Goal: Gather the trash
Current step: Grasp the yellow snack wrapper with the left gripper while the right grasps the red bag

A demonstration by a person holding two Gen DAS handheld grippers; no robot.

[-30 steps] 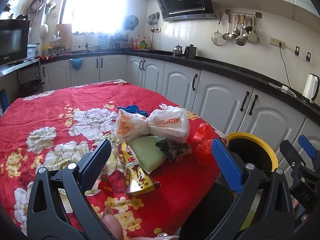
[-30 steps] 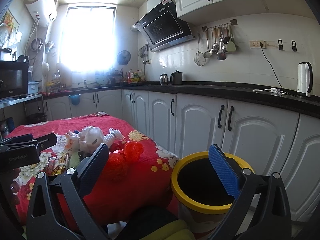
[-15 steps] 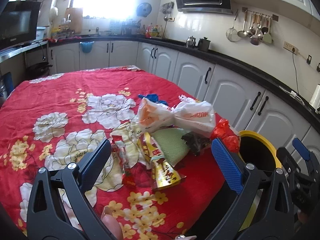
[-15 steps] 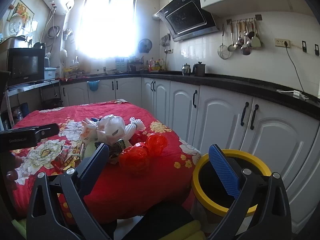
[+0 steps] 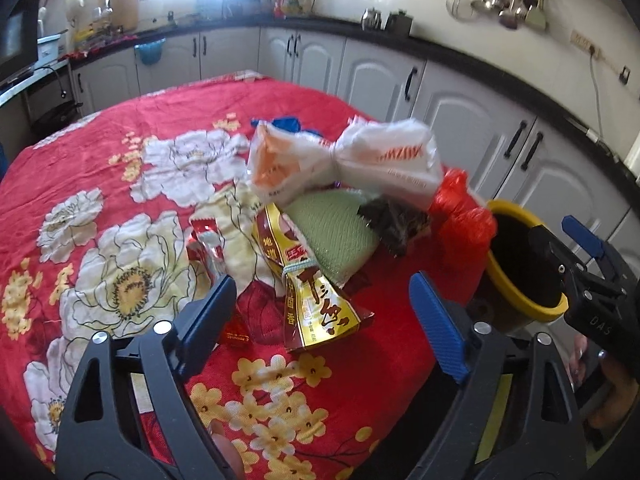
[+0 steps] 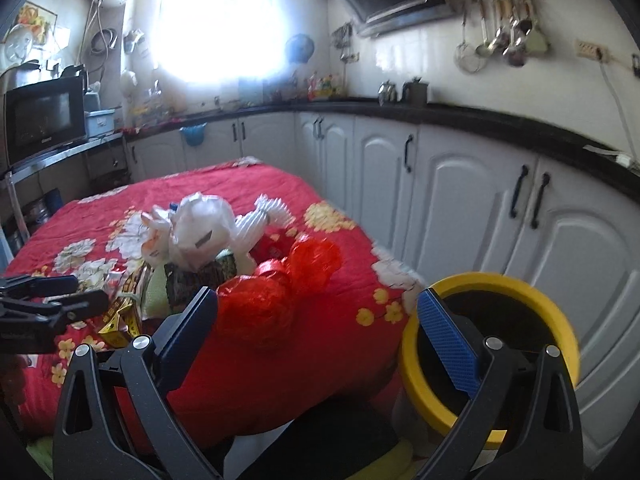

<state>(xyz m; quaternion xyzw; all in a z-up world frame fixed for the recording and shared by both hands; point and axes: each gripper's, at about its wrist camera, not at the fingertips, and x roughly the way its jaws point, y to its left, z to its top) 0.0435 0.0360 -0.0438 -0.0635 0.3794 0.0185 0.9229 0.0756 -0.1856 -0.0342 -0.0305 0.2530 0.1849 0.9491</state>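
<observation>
A heap of trash lies on the red flowered tablecloth: a white plastic bag, a green pad, a gold snack wrapper, a dark wrapper and a red plastic bag, which also shows in the right wrist view. My left gripper is open and empty just above the gold wrapper. My right gripper is open and empty, near the red bag and the yellow-rimmed bin.
The bin stands on the floor at the table's right edge, in front of white cabinets. A black counter with kettles runs along the wall. A microwave stands at the far left.
My left gripper has moved forward and down toward the trash heap, now close over the gold wrapper. My right gripper has drawn nearer to the red bag and the bin.
</observation>
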